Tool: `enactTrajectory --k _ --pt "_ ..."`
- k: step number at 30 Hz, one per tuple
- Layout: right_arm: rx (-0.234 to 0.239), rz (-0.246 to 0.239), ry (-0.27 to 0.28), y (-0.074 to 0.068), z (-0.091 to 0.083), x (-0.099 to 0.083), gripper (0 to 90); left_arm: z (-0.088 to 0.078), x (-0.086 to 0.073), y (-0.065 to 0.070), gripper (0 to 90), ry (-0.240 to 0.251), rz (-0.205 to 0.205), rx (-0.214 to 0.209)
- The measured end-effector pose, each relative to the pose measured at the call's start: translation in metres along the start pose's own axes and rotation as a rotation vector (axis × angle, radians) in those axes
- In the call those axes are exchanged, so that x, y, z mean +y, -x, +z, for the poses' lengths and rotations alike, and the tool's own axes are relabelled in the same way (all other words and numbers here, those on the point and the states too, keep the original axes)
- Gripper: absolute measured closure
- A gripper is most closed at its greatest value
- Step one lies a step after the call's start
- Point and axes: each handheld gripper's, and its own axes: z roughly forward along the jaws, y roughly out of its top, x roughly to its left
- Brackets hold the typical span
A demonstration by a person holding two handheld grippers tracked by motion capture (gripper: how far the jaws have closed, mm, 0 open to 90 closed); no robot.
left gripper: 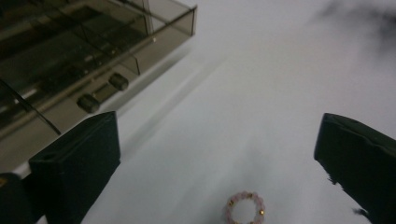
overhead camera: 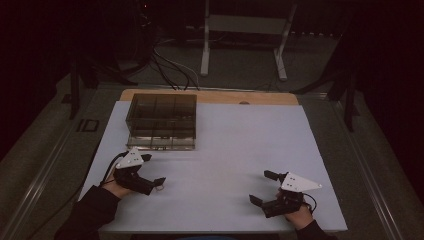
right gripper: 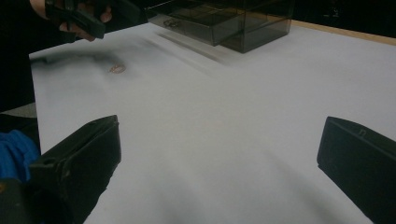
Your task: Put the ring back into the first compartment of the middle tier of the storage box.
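Claws [overhead camera: 153, 170] above white table [overhead camera: 225, 165]

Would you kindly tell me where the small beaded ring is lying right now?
The beaded ring lies flat on the white table, between the open jaws of the left gripper, on the table's left side, in front of the smoky clear box.

— What do the tools look like?
— The black two-jaw left gripper [overhead camera: 153, 170] and matching right gripper [overhead camera: 263, 188] each carry a white three-cornered plate and a dark cable.
— Clothing?
— Dark long sleeves [overhead camera: 90, 210]
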Motion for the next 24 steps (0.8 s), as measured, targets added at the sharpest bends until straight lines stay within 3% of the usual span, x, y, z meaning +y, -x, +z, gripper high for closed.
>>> enactTrajectory --k 1,5,9,11,14,15,18,19,24 --pt "0.0 0.001 0.003 0.0 0.0 0.0 0.0 0.001 -0.001 0.0 2.5 -0.032 -0.007 0.003" --pt "0.0 -0.007 -0.001 0.0 0.0 0.0 0.0 0.003 -0.002 -0.001 2.6 -0.078 -0.035 -0.01" --pt "0.001 -0.006 0.002 0.0 0.0 0.0 0.0 0.005 -0.005 0.001 8.1 -0.132 -0.011 -0.02" --pt "0.003 -0.006 -0.005 0.0 0.0 0.0 0.0 0.005 -0.006 0.003 16.1 -0.134 0.001 -0.012" --pt "0.003 -0.002 0.0 0.0 0.0 0.0 0.0 0.006 -0.008 0.003 17.2 -0.15 0.002 -0.017" --pt "0.003 -0.003 0.0 0.0 0.0 0.0 0.0 0.007 -0.01 0.003 23.4 -0.164 0.016 -0.011" --pt "0.002 -0.003 -0.007 0.0 0.0 0.0 0.0 0.007 -0.011 0.003 27.4 -0.176 0.024 -0.015" --pt "0.001 0.0 0.0 0.0 0.0 0.0 0.0 0.008 -0.012 0.004 34.1 -0.183 0.03 -0.006" --pt "0.0 -0.004 -0.005 0.0 0.0 0.0 0.0 0.011 -0.014 0.005 49.4 -0.21 0.05 -0.001"
